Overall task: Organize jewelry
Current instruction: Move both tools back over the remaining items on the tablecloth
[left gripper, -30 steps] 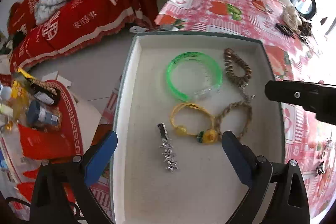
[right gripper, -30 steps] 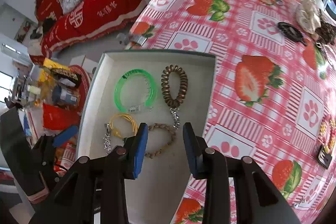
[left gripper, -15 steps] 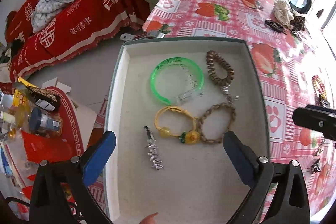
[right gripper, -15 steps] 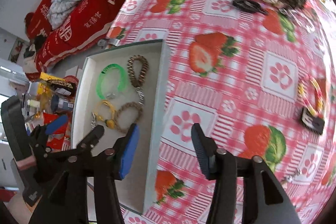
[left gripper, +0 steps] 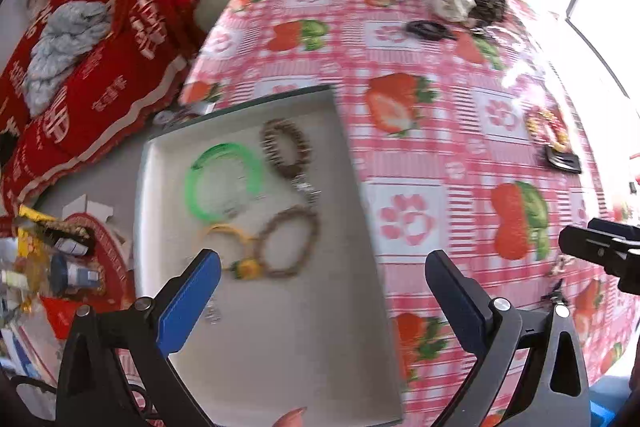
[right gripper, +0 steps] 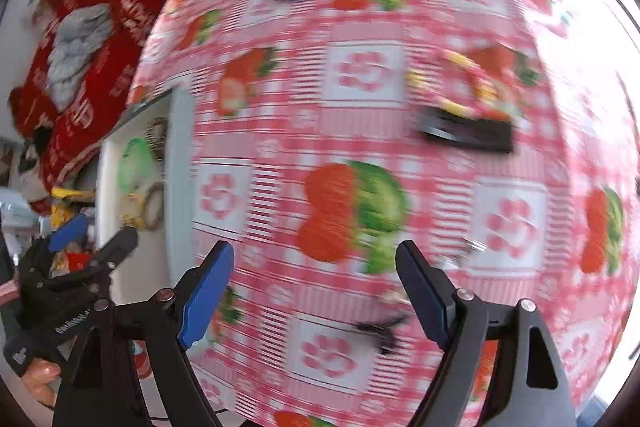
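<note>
A grey-lined tray (left gripper: 280, 347) at the table's left edge holds a green bangle (left gripper: 224, 183), a brown coil bracelet (left gripper: 285, 147), a braided brown bracelet (left gripper: 287, 245) and a yellow band with a flower (left gripper: 244, 265). My left gripper (left gripper: 322, 301) hangs open above the tray's right side, nothing between its fingers. My right gripper (right gripper: 314, 291) is over the tablecloth to the right of the tray (right gripper: 178, 187), its jaws opening and empty. A black clip (right gripper: 466, 133) and a yellow-red beaded bracelet (right gripper: 476, 87) lie beyond it, blurred. A small dark piece (right gripper: 378, 329) lies just below its fingers.
The table wears a pink strawberry-and-paw cloth (left gripper: 420, 67). A black hair tie (left gripper: 426, 29) and a pale and dark heap (left gripper: 468, 1) lie at the far side. Red-covered furniture (left gripper: 100, 59) and floor clutter (left gripper: 52, 259) sit left of the table.
Both grippers have swung right, away from the tray's middle. The right one left the tray, crossed onto the tablecloth and opened its jaws wider. The left stayed open.
</note>
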Tool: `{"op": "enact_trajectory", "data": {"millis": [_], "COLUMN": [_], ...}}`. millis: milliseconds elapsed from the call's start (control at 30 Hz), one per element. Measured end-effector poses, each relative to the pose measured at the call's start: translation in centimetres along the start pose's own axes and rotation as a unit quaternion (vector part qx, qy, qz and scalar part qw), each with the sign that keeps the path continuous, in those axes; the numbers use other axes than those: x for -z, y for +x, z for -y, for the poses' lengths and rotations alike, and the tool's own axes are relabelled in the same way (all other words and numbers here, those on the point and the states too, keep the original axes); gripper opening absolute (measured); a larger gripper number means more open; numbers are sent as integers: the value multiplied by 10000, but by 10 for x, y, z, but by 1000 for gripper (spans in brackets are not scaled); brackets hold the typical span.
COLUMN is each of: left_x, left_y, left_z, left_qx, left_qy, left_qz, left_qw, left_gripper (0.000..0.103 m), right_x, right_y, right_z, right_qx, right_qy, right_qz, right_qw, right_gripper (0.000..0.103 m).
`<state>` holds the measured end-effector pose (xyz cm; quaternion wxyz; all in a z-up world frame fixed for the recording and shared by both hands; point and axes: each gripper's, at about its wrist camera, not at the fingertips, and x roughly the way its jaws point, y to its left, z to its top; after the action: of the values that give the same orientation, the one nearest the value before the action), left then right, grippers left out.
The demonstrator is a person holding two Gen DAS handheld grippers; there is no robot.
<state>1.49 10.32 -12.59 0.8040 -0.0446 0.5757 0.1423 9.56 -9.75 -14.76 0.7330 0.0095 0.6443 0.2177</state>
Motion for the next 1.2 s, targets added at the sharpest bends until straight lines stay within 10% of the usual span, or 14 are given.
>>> {"op": "enact_trajectory", "data": {"millis": [533,1200], "left_x": [-6,33], "left_y": [3,19], "left_z": [106,179], "left_qx": [670,1028], "left_qy": [933,1168], "left_qz": [-247,-651], "left_qw": [9931,9857], "left_gripper": [103,103], "right_x": [8,-63], "right_y": [-27,-17], "right_z": [117,139], "right_qx": [484,464], "right_qy": [981,488], "right_qz": [168,296], "right_qw": [9939,9973], "right_gripper": [86,86]}}
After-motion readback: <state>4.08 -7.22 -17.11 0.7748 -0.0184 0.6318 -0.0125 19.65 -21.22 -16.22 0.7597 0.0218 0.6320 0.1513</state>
